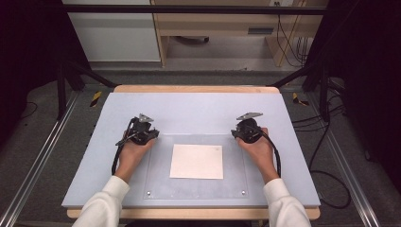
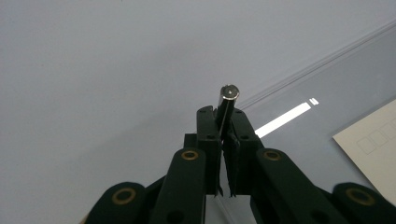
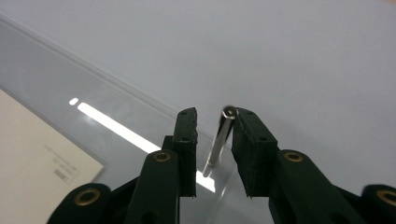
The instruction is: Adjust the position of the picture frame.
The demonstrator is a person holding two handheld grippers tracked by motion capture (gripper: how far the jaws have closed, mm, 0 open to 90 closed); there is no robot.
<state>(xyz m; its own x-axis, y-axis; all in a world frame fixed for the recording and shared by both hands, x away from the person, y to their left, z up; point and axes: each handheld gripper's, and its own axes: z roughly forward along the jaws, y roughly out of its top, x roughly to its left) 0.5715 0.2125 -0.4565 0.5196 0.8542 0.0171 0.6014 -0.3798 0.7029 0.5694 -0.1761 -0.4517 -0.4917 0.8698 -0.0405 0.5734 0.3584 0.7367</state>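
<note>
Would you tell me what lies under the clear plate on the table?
A cream paper sheet seems to lie beneath the clear plate, on the grey mat. Whatever the sheet covers is hidden.

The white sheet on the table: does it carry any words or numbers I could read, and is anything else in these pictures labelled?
White sheet: faint grey print and a small dark block, too blurred to read.
The same sheet, left gripper view: a row of empty outlined boxes, no legible text.
No other readable text or labels.

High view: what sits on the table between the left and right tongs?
In the high view, the stretch between the left tongs and the right tongs is bare clear sheet; the white paper lies just nearer the person.
</note>
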